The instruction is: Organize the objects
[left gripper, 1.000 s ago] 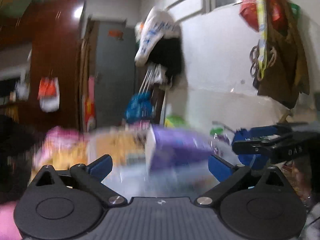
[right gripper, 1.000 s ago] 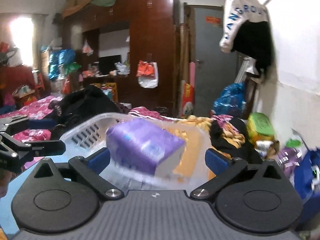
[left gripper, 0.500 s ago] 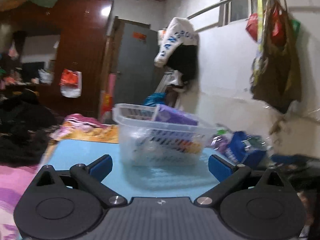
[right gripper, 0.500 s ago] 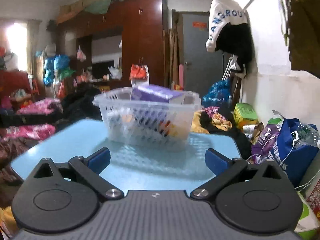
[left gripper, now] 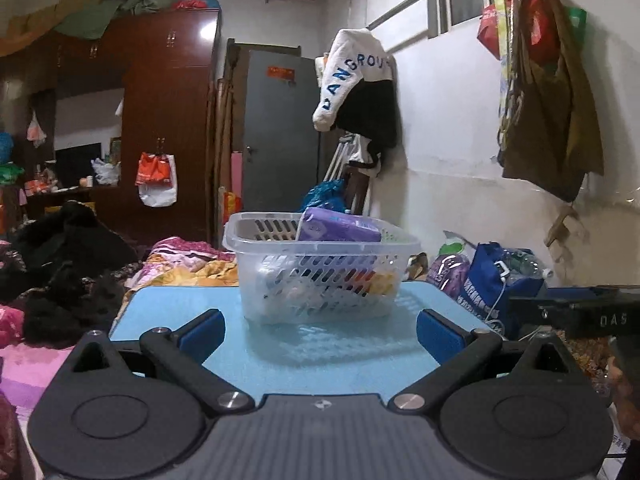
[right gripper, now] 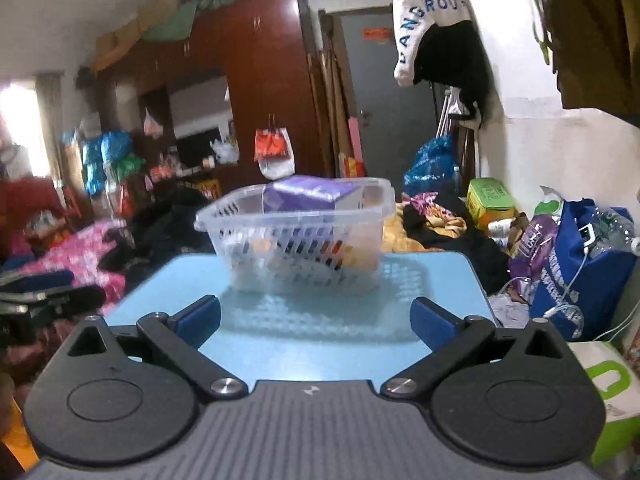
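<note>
A clear plastic basket [left gripper: 320, 276] stands on a light blue table [left gripper: 348, 360]. A purple pack [left gripper: 340, 229] lies on top of its contents, with several small items showing through the slotted walls. The basket [right gripper: 296, 244], the purple pack [right gripper: 312, 192] and the table [right gripper: 320, 344] also show in the right wrist view. My left gripper [left gripper: 320, 330] is open and empty, held back from the basket at the near table edge. My right gripper [right gripper: 316, 320] is open and empty, also back from the basket; part of it shows in the left wrist view [left gripper: 576, 312].
Piled clothes and bedding [left gripper: 60, 264] lie left of the table. Bags, among them a blue one [right gripper: 580, 264], crowd the floor at the right by the white wall. A wardrobe [left gripper: 168, 120] and grey door [left gripper: 280, 132] stand behind. A jacket [left gripper: 356, 88] hangs above.
Both grippers have pulled back from close over the basket to the near table edge. The purple pack stays in the basket. Both stay open.
</note>
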Tool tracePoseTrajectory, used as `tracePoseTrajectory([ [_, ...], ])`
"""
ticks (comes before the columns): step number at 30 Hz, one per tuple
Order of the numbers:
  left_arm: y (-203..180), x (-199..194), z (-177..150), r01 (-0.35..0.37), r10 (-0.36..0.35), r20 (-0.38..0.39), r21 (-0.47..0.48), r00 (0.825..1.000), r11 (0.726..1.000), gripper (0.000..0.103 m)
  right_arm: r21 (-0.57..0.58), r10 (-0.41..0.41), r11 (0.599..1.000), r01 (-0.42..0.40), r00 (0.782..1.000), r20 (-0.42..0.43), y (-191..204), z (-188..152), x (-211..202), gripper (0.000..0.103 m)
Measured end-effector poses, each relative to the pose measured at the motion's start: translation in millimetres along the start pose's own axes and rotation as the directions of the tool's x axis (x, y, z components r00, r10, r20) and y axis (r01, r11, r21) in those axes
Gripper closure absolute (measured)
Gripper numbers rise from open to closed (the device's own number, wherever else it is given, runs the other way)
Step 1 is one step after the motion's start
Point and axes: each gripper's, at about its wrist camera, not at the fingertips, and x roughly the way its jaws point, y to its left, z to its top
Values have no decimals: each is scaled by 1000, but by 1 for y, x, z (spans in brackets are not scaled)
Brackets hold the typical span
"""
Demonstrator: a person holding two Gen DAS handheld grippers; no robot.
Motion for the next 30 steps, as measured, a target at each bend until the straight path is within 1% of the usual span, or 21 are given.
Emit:
tracePoseTrajectory([
  [1, 0, -1, 0, -1, 1, 0, -1, 1000, 1000, 0, -4, -8, 1000, 8, 1000, 14, 2, -1, -4, 0],
  [4, -1, -3, -1, -11, 11, -5, 9, 1000, 1000, 0, -18, 2, 1000, -1, 999, 44, 7, -2, -12, 0],
  [7, -1, -5, -2, -26, 26, -2, 17, 1000, 1000, 0, -27, -1, 1000, 2, 999, 49, 9, -3, -15, 0],
  [11, -2, -10, -2, -36, 36, 9, 20, 999, 999, 0, -29, -2, 1000, 3, 999, 39, 11, -4, -12, 0],
  [19, -5, -11, -2, -49, 49, 6, 36, 999, 998, 0, -19, -1, 1000, 2, 1000, 25, 9, -8, -8, 0],
  [23, -4, -12, -3, -46, 46, 4, 33, 999, 998, 0, -21, 0, 1000, 0, 1000, 19, 10, -10, -8, 0],
  [30, -2, -12, -3, -60, 60, 6, 35, 998, 998, 0, -18, 0, 1000, 0, 1000, 15, 8, -11, -8, 0],
])
